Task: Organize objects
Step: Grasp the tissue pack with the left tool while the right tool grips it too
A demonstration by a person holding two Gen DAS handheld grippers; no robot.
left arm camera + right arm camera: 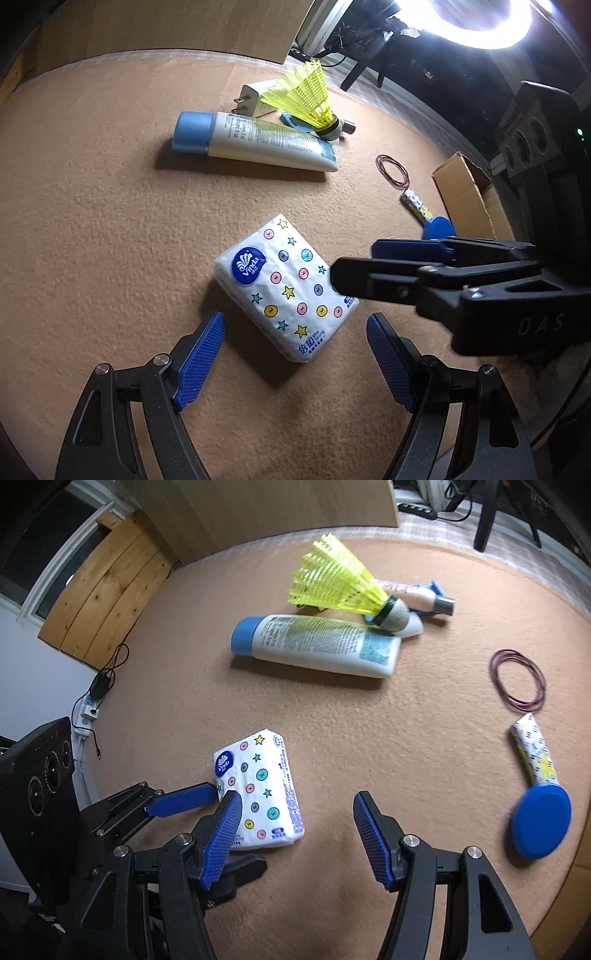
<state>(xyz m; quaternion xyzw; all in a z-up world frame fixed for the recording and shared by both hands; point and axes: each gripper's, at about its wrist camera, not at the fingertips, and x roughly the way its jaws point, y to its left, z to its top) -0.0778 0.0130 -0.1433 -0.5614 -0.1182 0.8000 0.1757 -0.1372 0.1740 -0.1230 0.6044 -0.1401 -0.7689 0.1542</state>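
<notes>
Plainly, "Vinda" is showing on the tissue pack [286, 286] lying mid-worktop [110, 221], between the released left gripper [295, 354] pads and untouched. "DAS" is showing on the right gripper [297, 834], also spread wide, holding nothing. The cardboard box [467, 195] is sitting at the worktop's right edge, contents hidden.

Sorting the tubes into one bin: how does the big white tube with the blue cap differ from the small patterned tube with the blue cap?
The white tube is far larger than the patterned tube. Its body carries printed text; the small one has a dotted, yellow-flowered print. Its cap is a rounded cylinder about as wide as the body; the small tube's cap is a flat disc much wider than its body. The yellow shuttlecock lies against the white tube; the small one lies apart. Both lie flat, blue-capped.
</notes>
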